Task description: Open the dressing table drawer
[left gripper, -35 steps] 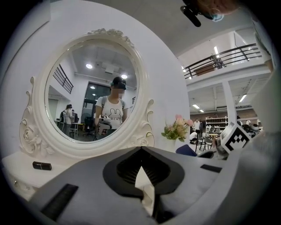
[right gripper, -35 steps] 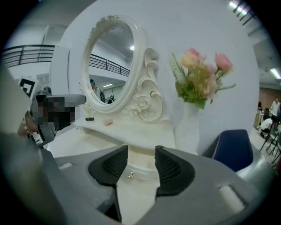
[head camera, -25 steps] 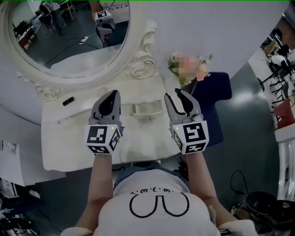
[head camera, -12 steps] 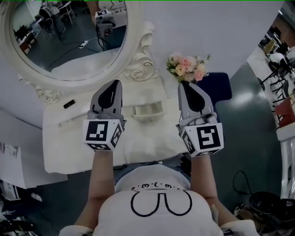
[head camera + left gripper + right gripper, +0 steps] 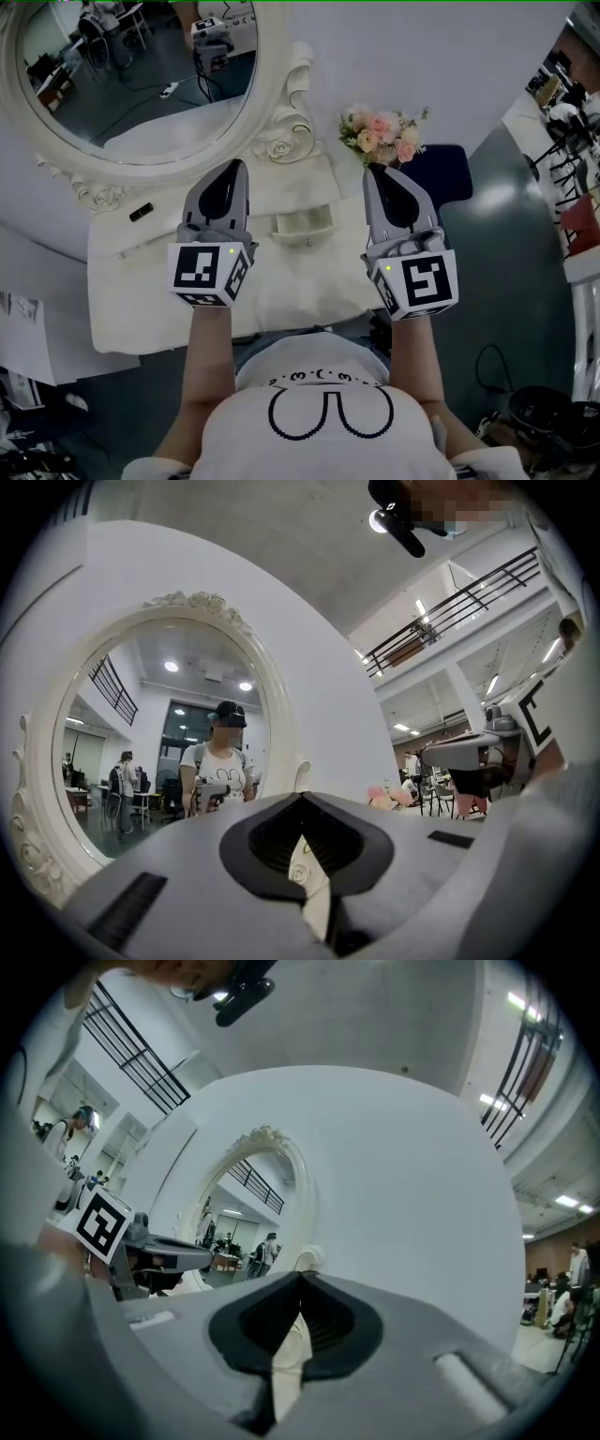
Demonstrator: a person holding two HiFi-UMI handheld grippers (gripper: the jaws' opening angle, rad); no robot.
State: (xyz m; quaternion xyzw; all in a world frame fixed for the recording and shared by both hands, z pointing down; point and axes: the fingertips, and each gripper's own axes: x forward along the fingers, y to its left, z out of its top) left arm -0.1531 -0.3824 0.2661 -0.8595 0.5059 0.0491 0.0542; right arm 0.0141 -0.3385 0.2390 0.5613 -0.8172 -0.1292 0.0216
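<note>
A person stands at the near edge of a white dressing table's tabletop (image 5: 141, 300) with a gripper in each hand, both raised above the surface and pointing roughly level toward the wall behind it. The left gripper (image 5: 232, 173) is clenched: its own view shows the two jaws meeting, with nothing caught between them. The right gripper (image 5: 378, 176) is the same, jaws pressed together and empty.

Between the two grippers in the head view, at the middle of the tabletop's back edge, sits the small drawer (image 5: 302, 225). Its hollow inside faces up and its front is drawn toward the person, so it appears to stand pulled out from the low unit under the mirror (image 5: 141, 84). Neither gripper touches it.

Judged from this, the drawer already lies as the task asks and little seems left to do, though how far out it stands is too small to gauge. A bunch of flowers (image 5: 382, 136) marks the far right corner.
</note>
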